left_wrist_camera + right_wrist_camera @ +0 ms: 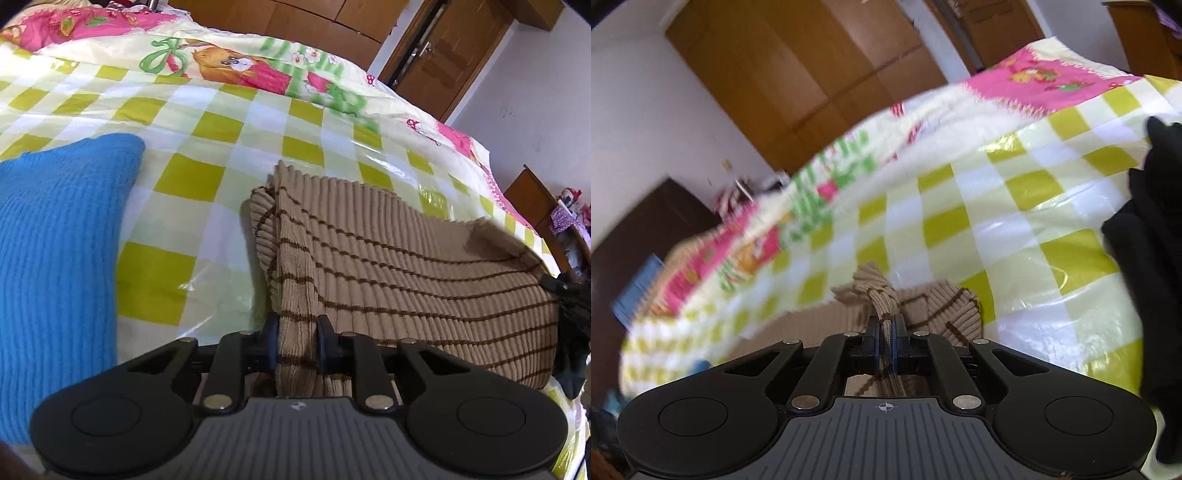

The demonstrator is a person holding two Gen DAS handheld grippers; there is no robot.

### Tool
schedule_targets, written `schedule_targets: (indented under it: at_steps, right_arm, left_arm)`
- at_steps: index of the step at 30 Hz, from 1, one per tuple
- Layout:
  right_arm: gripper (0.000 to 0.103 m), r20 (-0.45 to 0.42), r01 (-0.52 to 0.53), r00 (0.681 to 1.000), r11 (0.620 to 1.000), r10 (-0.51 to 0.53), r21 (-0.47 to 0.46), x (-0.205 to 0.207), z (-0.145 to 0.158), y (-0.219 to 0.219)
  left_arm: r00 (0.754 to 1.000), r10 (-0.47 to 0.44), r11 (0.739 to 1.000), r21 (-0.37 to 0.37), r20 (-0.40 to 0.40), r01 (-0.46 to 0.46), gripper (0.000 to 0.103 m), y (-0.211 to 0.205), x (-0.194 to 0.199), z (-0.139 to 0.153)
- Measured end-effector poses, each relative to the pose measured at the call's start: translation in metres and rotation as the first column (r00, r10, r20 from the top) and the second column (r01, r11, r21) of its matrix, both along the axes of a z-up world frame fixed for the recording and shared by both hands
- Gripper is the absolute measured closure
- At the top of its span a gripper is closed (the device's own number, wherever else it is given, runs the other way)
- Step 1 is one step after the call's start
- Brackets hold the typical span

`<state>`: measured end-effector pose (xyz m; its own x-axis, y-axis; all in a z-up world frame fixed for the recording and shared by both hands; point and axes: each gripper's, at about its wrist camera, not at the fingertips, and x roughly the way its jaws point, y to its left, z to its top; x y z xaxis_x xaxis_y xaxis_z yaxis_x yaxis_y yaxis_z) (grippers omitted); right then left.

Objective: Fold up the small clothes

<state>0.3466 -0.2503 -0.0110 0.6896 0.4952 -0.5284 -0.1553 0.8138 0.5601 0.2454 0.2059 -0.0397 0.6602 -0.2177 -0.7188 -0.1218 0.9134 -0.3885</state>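
Observation:
A tan ribbed knit garment with thin brown stripes [388,266] lies on the green-and-white checked plastic sheet [229,122] over the bed. My left gripper [297,328] is shut on a thick bunch of its near edge, the cloth filling the gap between the blue pads. In the right wrist view the same tan striped garment [945,306] is bunched up, and my right gripper [885,332] is shut on a thin fold of it. That view is blurred and tilted.
A blue knit garment [55,258] lies at the left on the sheet. Dark black cloth [1152,240] sits at the right edge, also seen as black cloth [576,314]. A cartoon-print quilt [229,66] covers the far bed; wooden wardrobes [798,74] and a door [436,55] stand behind.

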Motion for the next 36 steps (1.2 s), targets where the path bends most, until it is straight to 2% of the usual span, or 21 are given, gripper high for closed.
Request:
schedule_targets:
  at_steps: [3,5,6,8,10,11,13,14,15,17,18,19,22,24,27,29,30,31,32,34,36]
  right_arm:
    - [0.097,-0.070,0.020,0.997,0.999,-0.022,-0.037,0.002,-0.020,-0.003]
    - [0.091,-0.159,0.059,0.985,0.997,-0.066,-0.044,0.013,-0.043,-0.008]
    - [0.091,-0.174,0.063,0.982,0.997,-0.069,-0.041,0.015,-0.049,-0.009]
    - [0.090,-0.139,0.066,0.988,0.997,-0.071,-0.034,0.010,-0.045,-0.009]
    - [0.076,-0.124,0.044,0.991,0.999,-0.046,-0.016,0.004,-0.038,-0.009]
    - [0.072,-0.123,0.031,0.992,0.999,-0.032,-0.014,-0.001,-0.035,-0.009]
    - [0.056,-0.119,-0.007,0.993,1.000,0.004,-0.023,-0.011,-0.031,-0.004]
    - [0.054,-0.119,-0.039,0.992,0.999,0.035,-0.037,-0.017,-0.031,0.001]
    - [0.055,-0.118,-0.052,0.992,0.997,0.044,-0.064,-0.021,-0.032,0.005]
    - [0.082,-0.131,-0.058,0.991,0.989,0.040,-0.138,-0.022,-0.035,0.012]
    - [0.091,-0.145,-0.045,0.989,0.989,0.024,-0.141,-0.019,-0.038,0.011]
    - [0.093,-0.160,-0.023,0.987,0.992,0.002,-0.124,-0.016,-0.042,0.005]
    - [0.094,-0.169,0.033,0.984,0.991,-0.055,-0.128,-0.013,-0.052,-0.010]
    - [0.094,-0.177,0.038,0.983,0.994,-0.056,-0.103,-0.017,-0.057,-0.018]
    - [0.095,-0.182,0.070,0.979,0.992,-0.088,-0.101,-0.021,-0.057,-0.027]
    - [0.093,-0.177,0.092,0.978,0.989,-0.112,-0.118,-0.023,-0.053,-0.029]
    - [0.092,-0.160,0.094,0.980,0.984,-0.118,-0.151,-0.024,-0.049,-0.027]
    - [0.086,-0.133,0.089,0.984,0.978,-0.115,-0.186,-0.027,-0.043,-0.023]
    - [0.084,-0.102,0.087,0.988,0.971,-0.112,-0.223,-0.031,-0.035,-0.019]
    - [0.084,-0.018,0.125,0.990,0.943,-0.137,-0.308,-0.042,-0.019,-0.011]
    - [0.084,0.066,0.160,0.987,0.930,-0.146,-0.332,-0.049,-0.003,-0.006]
  left_arm:
    - [1.000,0.017,1.000,-0.022,-0.024,-0.018,0.068,0.003,0.001,-0.011]
    - [0.999,0.029,0.999,-0.039,-0.030,-0.030,0.066,0.005,0.003,-0.014]
    - [0.999,0.031,0.998,-0.045,-0.028,-0.032,0.066,0.006,0.002,-0.014]
    - [1.000,0.009,0.999,-0.037,-0.026,-0.010,0.064,0.005,-0.001,-0.010]
    - [1.000,-0.008,1.000,-0.021,-0.022,0.007,0.056,0.003,-0.004,-0.008]
    - [1.000,-0.012,1.000,-0.017,-0.020,0.011,0.056,0.003,-0.006,-0.008]
    - [1.000,-0.003,1.000,-0.012,-0.018,0.003,0.056,0.003,-0.008,-0.011]
    - [1.000,-0.001,1.000,-0.009,-0.019,0.001,0.056,0.002,-0.009,-0.012]
    - [1.000,0.001,1.000,-0.007,-0.017,-0.001,0.059,0.002,-0.010,-0.013]
    - [1.000,0.002,1.000,0.001,-0.027,-0.002,0.064,0.000,-0.012,-0.012]
    - [1.000,0.006,1.000,0.013,-0.030,-0.005,0.064,-0.001,-0.013,-0.012]
    - [1.000,0.005,1.000,0.021,-0.029,-0.005,0.064,-0.001,-0.015,-0.012]
    - [1.000,-0.010,0.999,0.047,-0.027,0.011,0.064,-0.004,-0.020,-0.014]
    - [1.000,-0.007,0.998,0.056,-0.024,0.008,0.064,-0.006,-0.023,-0.015]
    - [1.000,0.013,0.999,0.053,-0.028,-0.011,0.064,-0.007,-0.026,-0.013]
    - [0.999,0.023,0.997,0.076,-0.031,-0.020,0.064,-0.009,-0.031,-0.009]
    - [0.999,0.021,0.996,0.091,-0.030,-0.019,0.063,-0.010,-0.032,-0.006]
    - [0.999,0.022,0.994,0.109,-0.029,-0.019,0.062,-0.011,-0.036,-0.002]
    - [0.999,0.028,0.992,0.128,-0.026,-0.024,0.062,-0.011,-0.040,0.002]
    - [0.999,0.044,0.986,0.163,-0.006,-0.042,0.062,-0.010,-0.047,0.015]
    - [0.997,0.053,0.973,0.222,0.049,-0.062,0.063,-0.014,-0.054,0.032]
